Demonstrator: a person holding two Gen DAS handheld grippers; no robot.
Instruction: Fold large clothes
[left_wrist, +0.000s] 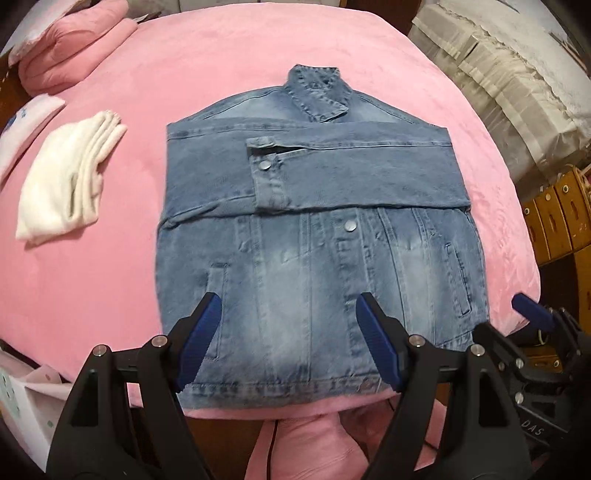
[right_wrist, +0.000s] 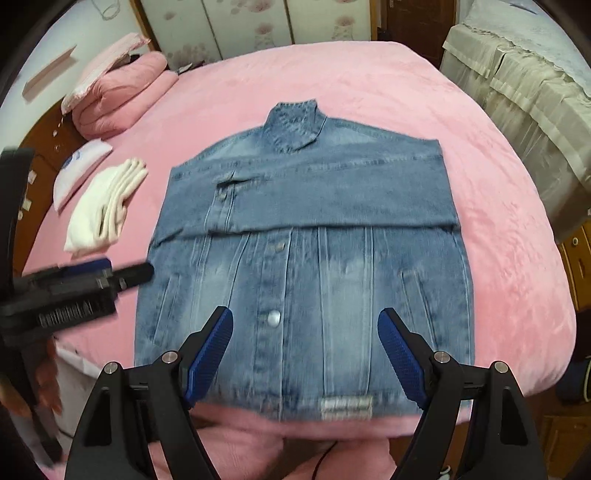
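A blue denim jacket (left_wrist: 314, 229) lies flat, front side up, on the pink bed (left_wrist: 221, 74), collar at the far end, hem towards me. Both sleeves are folded across its chest. It also shows in the right wrist view (right_wrist: 306, 236). My left gripper (left_wrist: 286, 306) is open and empty, hovering over the hem's left part. My right gripper (right_wrist: 306, 321) is open and empty above the hem's middle. The right gripper shows at the right edge of the left wrist view (left_wrist: 532, 310); the left gripper shows at the left of the right wrist view (right_wrist: 107, 273).
A folded white garment (left_wrist: 70, 177) lies on the bed left of the jacket. Folded pink bedding (left_wrist: 70, 48) and a pillow (right_wrist: 79, 166) sit at the far left. Covered furniture (left_wrist: 509, 74) and wooden drawers (left_wrist: 557, 218) stand to the right of the bed.
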